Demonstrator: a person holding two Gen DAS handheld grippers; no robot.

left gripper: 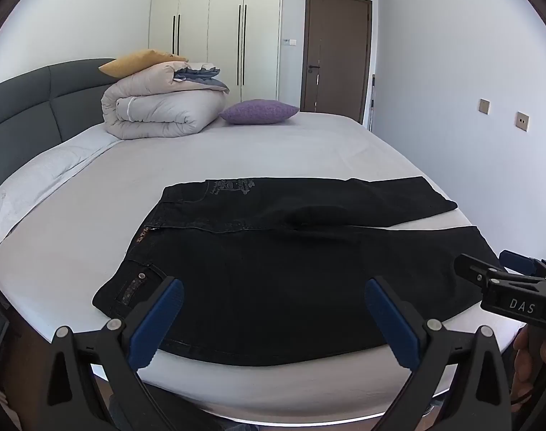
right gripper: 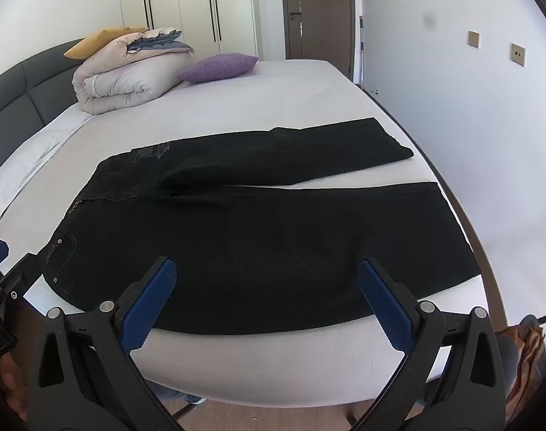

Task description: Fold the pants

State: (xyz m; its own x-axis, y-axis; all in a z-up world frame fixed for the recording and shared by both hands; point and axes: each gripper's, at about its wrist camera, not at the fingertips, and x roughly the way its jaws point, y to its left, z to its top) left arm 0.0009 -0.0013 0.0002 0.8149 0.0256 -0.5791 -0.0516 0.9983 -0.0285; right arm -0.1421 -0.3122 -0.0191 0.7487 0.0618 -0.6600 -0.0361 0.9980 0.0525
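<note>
Black pants (left gripper: 273,273) lie flat on the bed, waistband to the left and both legs spread to the right; they also show in the right wrist view (right gripper: 258,237). My left gripper (left gripper: 273,287) is open and empty, held above the near hip and thigh. My right gripper (right gripper: 267,269) is open and empty over the near leg. The right gripper shows at the right edge of the left wrist view (left gripper: 506,280), and the left gripper at the left edge of the right wrist view (right gripper: 0,280).
The bed (left gripper: 237,158) has a white sheet and a grey headboard (left gripper: 39,100) on the left. A folded duvet (left gripper: 158,107), a yellow cushion (left gripper: 140,61), a purple cushion (left gripper: 258,111) and a white pillow (left gripper: 32,186) lie towards the head. A wall (right gripper: 470,125) runs close on the right.
</note>
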